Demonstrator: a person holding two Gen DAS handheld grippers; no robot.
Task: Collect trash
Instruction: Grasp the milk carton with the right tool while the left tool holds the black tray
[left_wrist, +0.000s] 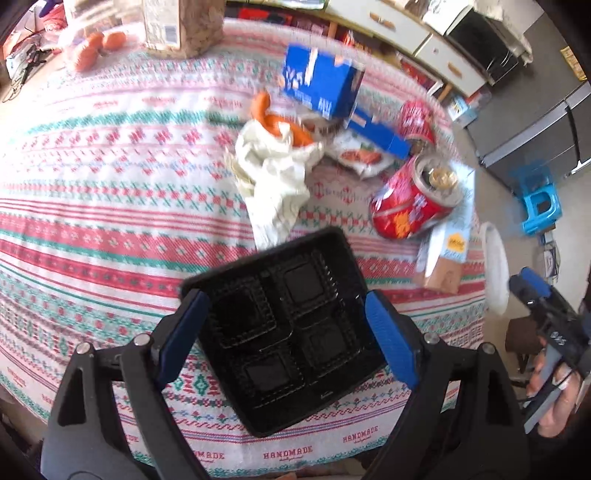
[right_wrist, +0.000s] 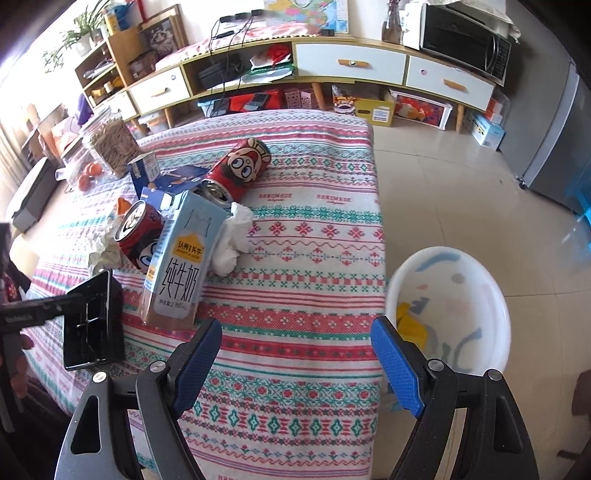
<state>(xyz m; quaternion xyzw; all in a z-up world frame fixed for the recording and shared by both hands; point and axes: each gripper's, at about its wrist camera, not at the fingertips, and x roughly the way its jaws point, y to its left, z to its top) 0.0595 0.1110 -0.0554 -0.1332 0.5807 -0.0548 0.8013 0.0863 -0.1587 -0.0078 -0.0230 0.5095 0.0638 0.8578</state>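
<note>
A black plastic tray with square pockets lies on the patterned tablecloth. My left gripper is open, one blue pad at each side of the tray, neither clearly pressing it. Beyond it lie a crumpled tissue, orange peel, a blue carton, two red cans and a flattened milk carton. My right gripper is open and empty over the table's near right part, with the milk carton to its left. A white basin with yellow trash in it stands off the table's right edge.
A jar of snacks and oranges sit at the table's far left. Behind are a low cabinet, a microwave and a grey fridge. A blue stool stands on the tiled floor.
</note>
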